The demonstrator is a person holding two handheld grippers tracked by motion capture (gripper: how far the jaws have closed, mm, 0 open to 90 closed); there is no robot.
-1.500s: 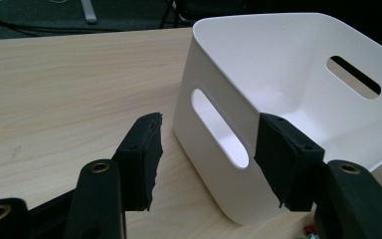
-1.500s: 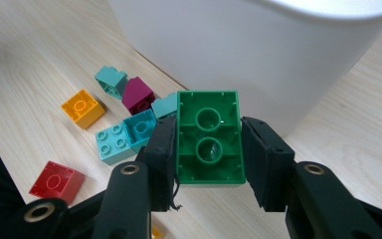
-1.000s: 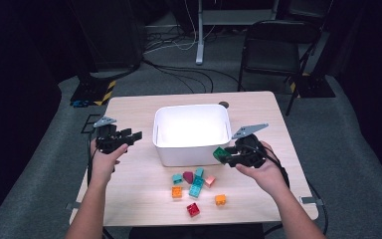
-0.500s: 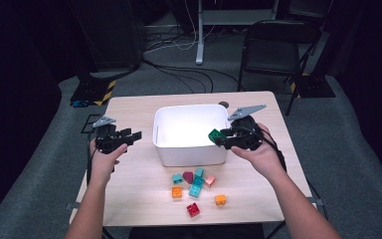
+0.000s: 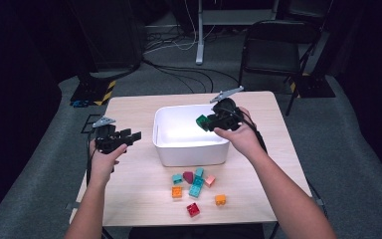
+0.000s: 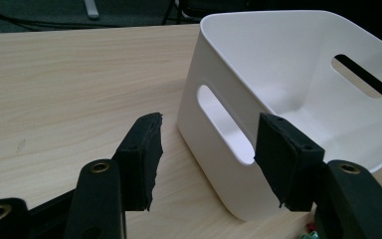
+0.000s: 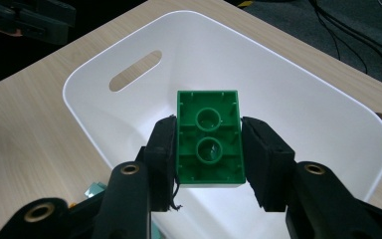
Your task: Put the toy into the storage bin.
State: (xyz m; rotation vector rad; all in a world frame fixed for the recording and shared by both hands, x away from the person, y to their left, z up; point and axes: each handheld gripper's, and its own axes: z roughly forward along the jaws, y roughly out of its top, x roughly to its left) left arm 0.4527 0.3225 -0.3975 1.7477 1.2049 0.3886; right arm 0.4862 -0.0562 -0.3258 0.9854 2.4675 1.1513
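A green brick (image 7: 209, 144) is clamped between the pads of my right gripper (image 7: 208, 164), its hollow underside facing the camera. In the high view that gripper (image 5: 210, 121) holds the green brick (image 5: 202, 122) above the right part of the white bin (image 5: 189, 149). The bin (image 7: 104, 64) looks bare inside. My left gripper (image 5: 129, 136) hovers over the table to the left of the bin, jaws open with nothing between them. In the left gripper view the open gripper (image 6: 206, 159) faces the bin's (image 6: 278, 64) slotted end wall.
Several loose bricks lie on the wooden table (image 5: 129, 194) in front of the bin: orange (image 5: 177, 192), red (image 5: 193, 209), teal (image 5: 196, 189), a dark red piece (image 5: 188, 176). A black chair (image 5: 271, 45) and floor cables stand beyond the table.
My right gripper has carried the green brick up and back from the bin's front right corner to above the bin's inside. The left gripper has stayed put.
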